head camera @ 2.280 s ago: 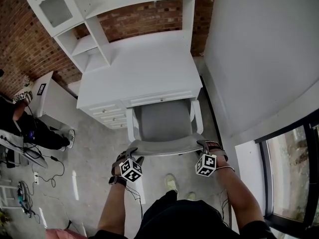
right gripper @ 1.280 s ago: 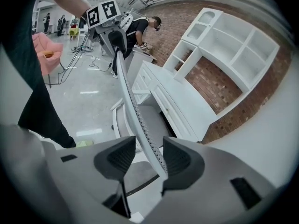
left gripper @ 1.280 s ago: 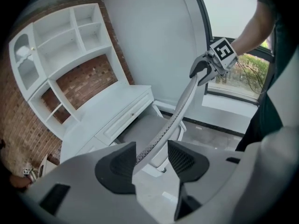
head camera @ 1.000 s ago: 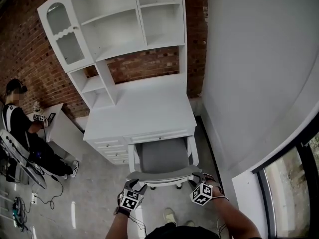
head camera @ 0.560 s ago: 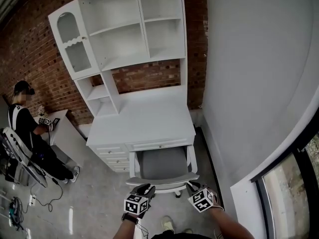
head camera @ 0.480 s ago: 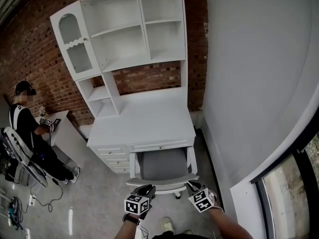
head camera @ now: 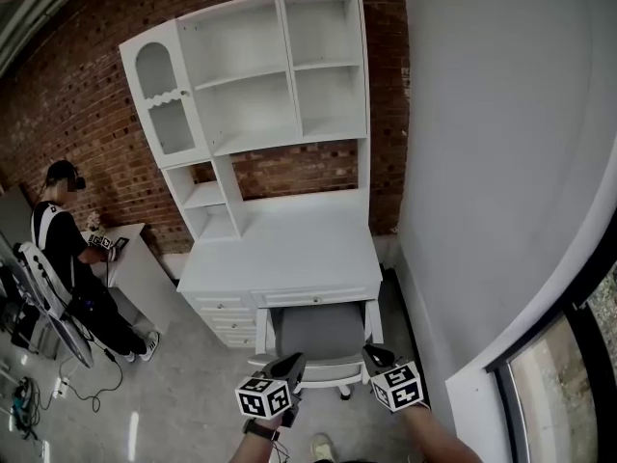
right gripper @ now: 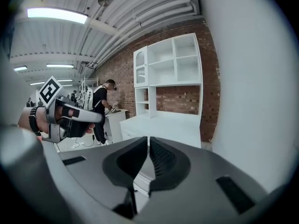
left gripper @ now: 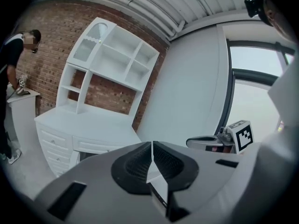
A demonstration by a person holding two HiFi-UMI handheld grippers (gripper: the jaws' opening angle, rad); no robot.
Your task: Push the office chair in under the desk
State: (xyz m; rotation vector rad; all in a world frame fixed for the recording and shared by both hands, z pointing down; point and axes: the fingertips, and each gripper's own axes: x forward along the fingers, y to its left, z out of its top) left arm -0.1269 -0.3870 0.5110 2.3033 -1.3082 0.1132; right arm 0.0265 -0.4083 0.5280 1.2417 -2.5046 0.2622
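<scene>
Fingers of the left gripper (left gripper: 152, 144) and right gripper (right gripper: 148, 140) have just closed together, empty, and hang clear of the chair (head camera: 323, 334). Its seat sits mostly under the desk (head camera: 289, 258). The push looks essentially done, with little left.

Desk (head camera: 289, 249): smooth white painted finish, slight sheen. Office chair (head camera: 320, 331): matt grey cloth seat, smooth white frame. Brick wall (head camera: 77, 95) rough red; floor (head camera: 183, 394) matt grey concrete.
</scene>
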